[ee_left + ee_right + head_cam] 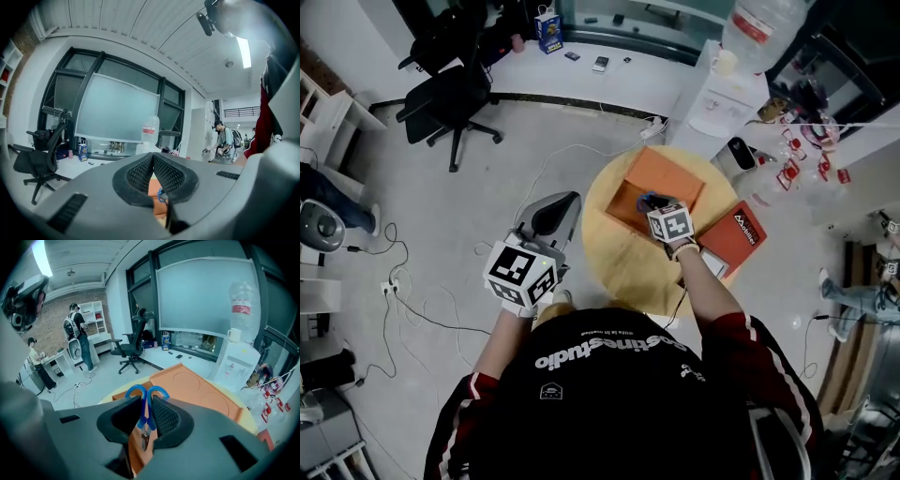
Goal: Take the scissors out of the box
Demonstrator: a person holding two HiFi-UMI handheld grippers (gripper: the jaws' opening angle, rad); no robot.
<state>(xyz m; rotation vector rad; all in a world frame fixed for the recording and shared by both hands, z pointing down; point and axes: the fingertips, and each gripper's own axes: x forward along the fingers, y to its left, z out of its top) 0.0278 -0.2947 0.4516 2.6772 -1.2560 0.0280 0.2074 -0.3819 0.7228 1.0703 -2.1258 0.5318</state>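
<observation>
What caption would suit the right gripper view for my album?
Right gripper clamps blue-handled scissors over the orange box on a round yellow table.

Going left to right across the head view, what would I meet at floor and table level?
Black swivel office chair → left gripper → open orange rectangular box → flat red booklet. The right gripper, shut on blue-handled scissors, overlaps the box.

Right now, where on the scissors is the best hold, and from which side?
Pinch the scissors across both blue handles just behind the finger loops, coming from the blade end. The handles lie close together, narrow enough for the jaws, and the loops should stop slipping. The right gripper is shut there, loops past its tips, over the orange box.
</observation>
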